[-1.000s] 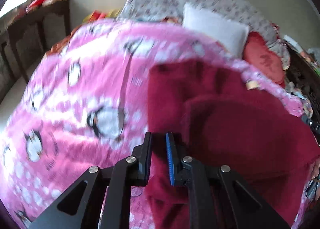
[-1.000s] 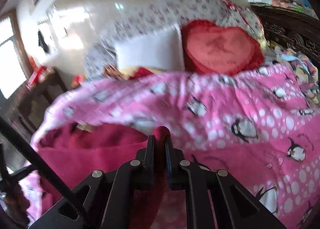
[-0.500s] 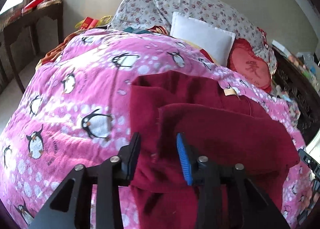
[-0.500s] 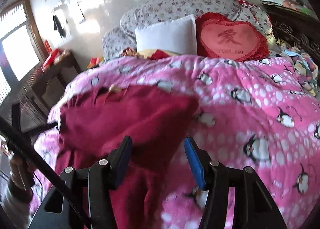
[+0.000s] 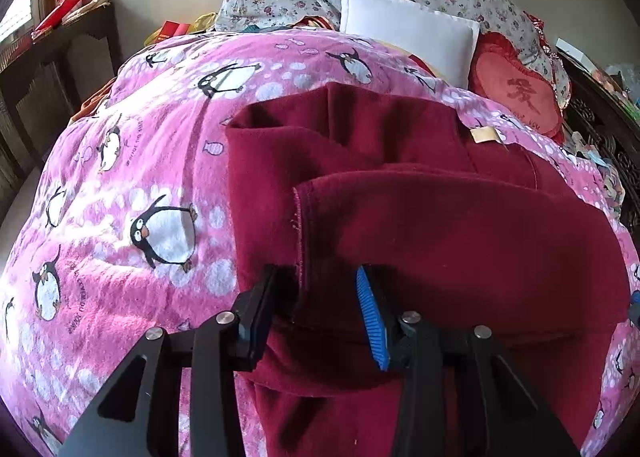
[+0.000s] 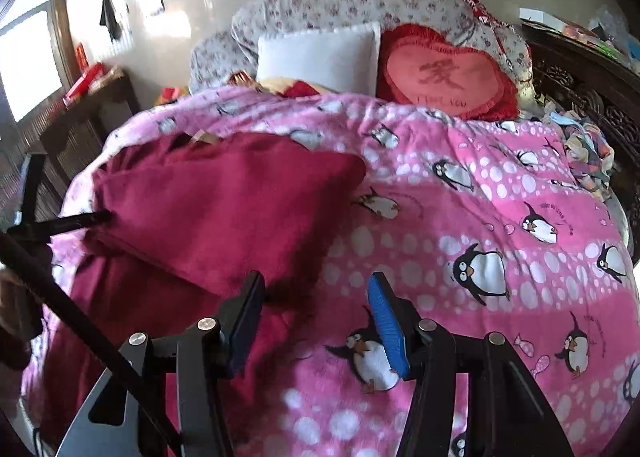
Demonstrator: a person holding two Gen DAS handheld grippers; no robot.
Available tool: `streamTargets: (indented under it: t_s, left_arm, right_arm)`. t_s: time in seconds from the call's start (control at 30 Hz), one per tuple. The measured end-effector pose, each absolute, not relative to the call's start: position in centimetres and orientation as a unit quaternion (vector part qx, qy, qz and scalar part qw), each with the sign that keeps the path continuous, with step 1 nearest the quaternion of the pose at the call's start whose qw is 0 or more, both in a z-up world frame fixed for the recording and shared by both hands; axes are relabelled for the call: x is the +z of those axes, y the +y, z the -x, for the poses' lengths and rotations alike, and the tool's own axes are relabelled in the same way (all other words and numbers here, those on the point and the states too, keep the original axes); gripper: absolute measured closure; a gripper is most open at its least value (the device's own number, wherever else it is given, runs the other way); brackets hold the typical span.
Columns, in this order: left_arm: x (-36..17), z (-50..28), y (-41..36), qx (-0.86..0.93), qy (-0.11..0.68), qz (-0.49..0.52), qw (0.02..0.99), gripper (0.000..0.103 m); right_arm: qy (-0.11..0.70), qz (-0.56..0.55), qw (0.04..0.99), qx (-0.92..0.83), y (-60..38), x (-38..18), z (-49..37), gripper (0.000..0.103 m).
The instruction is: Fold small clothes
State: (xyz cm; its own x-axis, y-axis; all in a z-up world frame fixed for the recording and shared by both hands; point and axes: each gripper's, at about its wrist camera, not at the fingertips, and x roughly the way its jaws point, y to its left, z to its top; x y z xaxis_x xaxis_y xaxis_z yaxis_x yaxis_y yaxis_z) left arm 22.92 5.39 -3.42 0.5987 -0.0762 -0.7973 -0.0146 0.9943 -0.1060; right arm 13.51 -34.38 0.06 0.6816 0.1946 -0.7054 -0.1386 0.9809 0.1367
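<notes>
A: Where does the dark red garment (image 5: 400, 185) lie, and how far is the fold?

B: It lies on the pink penguin blanket (image 5: 132, 161) of the bed, toward the near edge, with part of it hanging down over that edge. One layer is already turned over onto the rest; its hemmed edge shows in the left wrist view, just ahead of the left gripper (image 5: 320, 293). A first fold therefore appears done. By the look of it, the piece is still broad and rumpled, so at least one more fold and some smoothing seem to be left.

A: And the jaws?

B: The left gripper's jaws are opening, part-way apart, with the folded cloth edge between them; the pads do not appear to press on it. The right gripper (image 6: 316, 297) has its jaws about half apart, over the garment's right border where it meets the blanket, and it holds nothing.

A: Background?

B: A white pillow (image 6: 320, 53) and a red heart cushion (image 6: 444, 73) at the head of the bed, well apart from the garment.
</notes>
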Motion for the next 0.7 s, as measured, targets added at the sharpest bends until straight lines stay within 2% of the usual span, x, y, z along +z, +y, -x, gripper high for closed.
streamTargets:
  t_s: [0.13,0.2,0.27,0.4,0.5,0.7]
  left_arm:
    - [-4.0,-22.8,5.5,-0.016,0.444,0.056,0.894,0.062]
    - [-4.2,-22.6,5.3,-0.016,0.439,0.047,0.897,0.061]
    - [-4.2,-22.5,5.2,-0.016,0.438,0.041,0.898,0.061]
    - [-3.4,-21.3,5.9,-0.023,0.448,0.056,0.892,0.060]
    - [-2.2,-19.0,6.5,-0.043,0.454,0.068,0.887,0.044]
    - [-1.0,-11.1,8.0,-0.104,0.468,0.075,0.875,0.028]
  right_arm:
    - [0.386,0.003,0.919,0.080,-32.5,-0.5,-14.5,0.045]
    - [0.415,0.038,0.908,0.049,-31.9,-2.1,-15.5,0.045]
    - [0.425,0.026,0.903,0.051,-32.2,-3.0,-15.9,0.045]
    - [0.418,0.000,0.907,0.053,-32.9,-1.3,-14.4,0.045]
    - [0.414,-0.031,0.905,0.088,-33.1,0.7,-12.0,0.043]
    - [0.444,-0.092,0.871,0.189,-32.9,1.4,-5.3,0.034]
